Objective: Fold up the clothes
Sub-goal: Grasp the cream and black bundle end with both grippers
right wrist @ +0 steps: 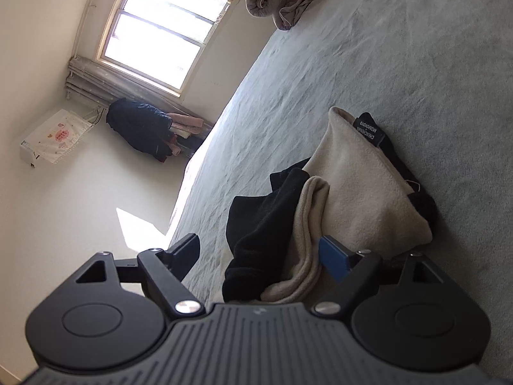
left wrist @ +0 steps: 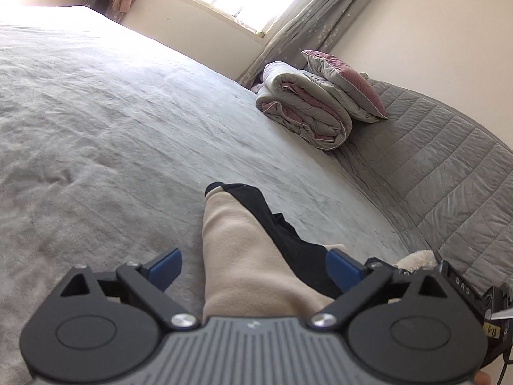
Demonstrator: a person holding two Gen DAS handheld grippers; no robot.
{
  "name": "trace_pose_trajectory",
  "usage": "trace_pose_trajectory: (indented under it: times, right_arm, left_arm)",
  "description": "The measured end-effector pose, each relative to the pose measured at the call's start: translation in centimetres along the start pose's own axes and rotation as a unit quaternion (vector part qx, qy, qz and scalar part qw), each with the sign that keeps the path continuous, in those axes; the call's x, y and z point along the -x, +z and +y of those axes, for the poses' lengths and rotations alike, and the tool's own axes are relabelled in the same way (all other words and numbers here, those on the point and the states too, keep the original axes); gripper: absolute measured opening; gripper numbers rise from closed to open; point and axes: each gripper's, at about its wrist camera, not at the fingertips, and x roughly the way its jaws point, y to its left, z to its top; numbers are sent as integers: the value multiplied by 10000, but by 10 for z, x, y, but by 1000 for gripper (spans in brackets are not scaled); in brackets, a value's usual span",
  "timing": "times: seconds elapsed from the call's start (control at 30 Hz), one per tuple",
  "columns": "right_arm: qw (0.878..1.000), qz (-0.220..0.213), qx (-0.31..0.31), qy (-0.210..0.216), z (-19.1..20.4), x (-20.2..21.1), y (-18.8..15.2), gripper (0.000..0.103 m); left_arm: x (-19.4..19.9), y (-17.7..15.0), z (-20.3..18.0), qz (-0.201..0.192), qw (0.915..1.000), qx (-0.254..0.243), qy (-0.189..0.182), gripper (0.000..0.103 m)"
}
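A beige fleece garment with black lining [left wrist: 237,250] lies on the grey bed [left wrist: 112,122], running away from the camera between the fingers of my left gripper [left wrist: 253,268]. The left jaws stand wide open around it, not pressing it. In the right wrist view the same garment [right wrist: 359,186] lies crumpled, with a black label at its far end. My right gripper [right wrist: 259,256] is open, with a beige and black fold [right wrist: 288,243] between its fingers. The fingers do not close on the cloth.
A rolled grey and pink duvet [left wrist: 304,109] and a pillow [left wrist: 346,83] lie at the bed's far corner by the quilted headboard [left wrist: 442,166]. A window [right wrist: 160,29], hanging clothes [right wrist: 144,128] and a wall unit [right wrist: 51,138] stand beyond the bed edge.
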Motion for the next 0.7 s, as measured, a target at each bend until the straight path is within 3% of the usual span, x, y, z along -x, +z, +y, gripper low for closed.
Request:
trace_pose_trajectory:
  times: [0.07, 0.17, 0.2, 0.27, 0.3, 0.47, 0.57, 0.7]
  right_arm:
    - [9991, -55, 321, -286, 5, -6, -5, 79]
    - [9941, -137, 800, -715, 14, -15, -13, 56]
    - [9928, -161, 898, -770, 16, -17, -14, 43]
    - [9920, -240, 982, -757, 17, -19, -14, 31]
    - [9925, -294, 971, -684, 18, -18, -12, 29]
    - [9948, -506, 863, -203, 18, -12, 8, 25]
    - [9951, -621, 764, -37, 12, -4, 19, 25]
    - [9955, -759, 562, 82, 3, 7, 32, 25]
  left_arm:
    - [-3, -1, 3, 71, 9998, -23, 197, 100]
    - [-4, -1, 7, 69, 9993, -48, 358, 100]
    - [-5, -1, 8, 22, 9992, -58, 398, 100]
    - [-5, 1, 9, -89, 9987, -102, 501, 97]
    - [-5, 2, 9, -147, 9983, -123, 556, 95]
    - [-14, 5, 8, -270, 9977, -106, 607, 57]
    - [-20, 4, 3, -261, 9986, -114, 441, 49]
    - [-26, -1, -15, -281, 9986, -419, 158, 48]
